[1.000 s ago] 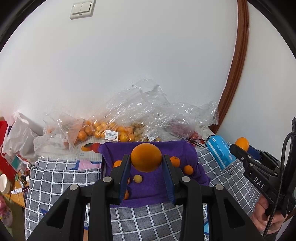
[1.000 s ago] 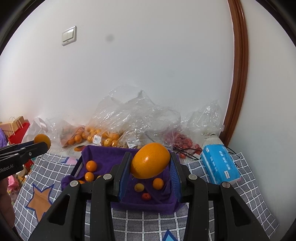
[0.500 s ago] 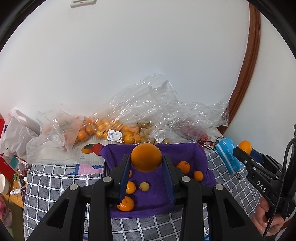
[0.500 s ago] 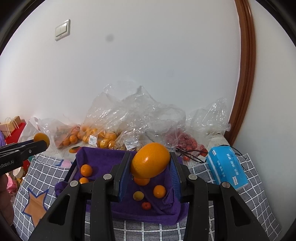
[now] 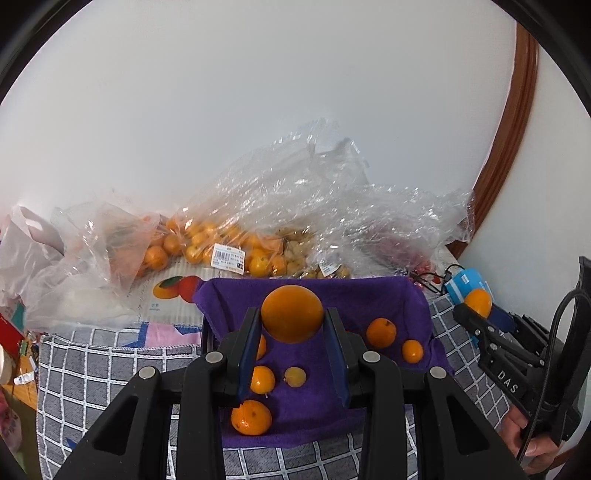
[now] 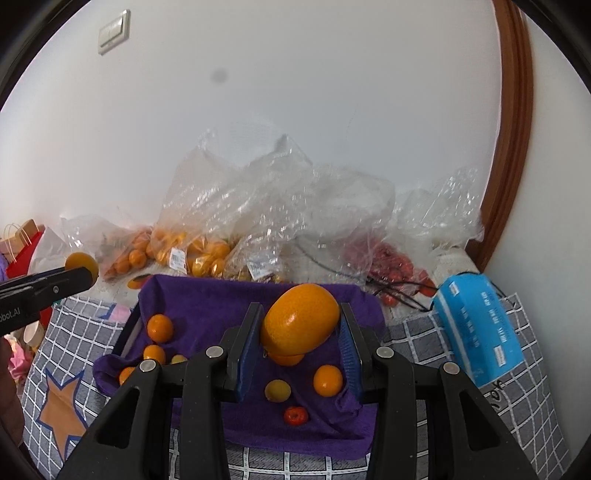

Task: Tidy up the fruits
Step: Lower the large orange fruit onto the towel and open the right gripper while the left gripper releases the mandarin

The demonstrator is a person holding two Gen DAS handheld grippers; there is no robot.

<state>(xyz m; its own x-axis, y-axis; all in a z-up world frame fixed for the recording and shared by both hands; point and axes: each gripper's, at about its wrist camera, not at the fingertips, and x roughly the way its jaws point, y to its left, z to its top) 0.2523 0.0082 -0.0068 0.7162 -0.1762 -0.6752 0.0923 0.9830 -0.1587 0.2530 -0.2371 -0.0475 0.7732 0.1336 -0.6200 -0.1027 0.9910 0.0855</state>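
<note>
While each gripper carries fruit, the step in hand looks like delivery to the purple-lined tray point(image 5: 413, 295). At the left view's centre, the left gripper point(image 5: 291, 325) clamps a round orange point(image 5: 292, 313); at the right view's centre, the right gripper point(image 6: 301, 328) pinches an oval orange point(image 6: 300, 319). Both hang over loose small oranges point(image 5: 381, 333) lower in frame. Next comes lowering onto bare cloth, then parting the jaws.

At the right of your right wrist view a blue tissue pack point(image 6: 480, 328) lies on the grey checked cloth point(image 6: 524, 417). A white wall switch point(image 6: 114, 31) sits upper left, brown curved trim point(image 6: 515, 122) runs down the right edge, and a black cable point(image 6: 399, 295) trails beside the pack.
</note>
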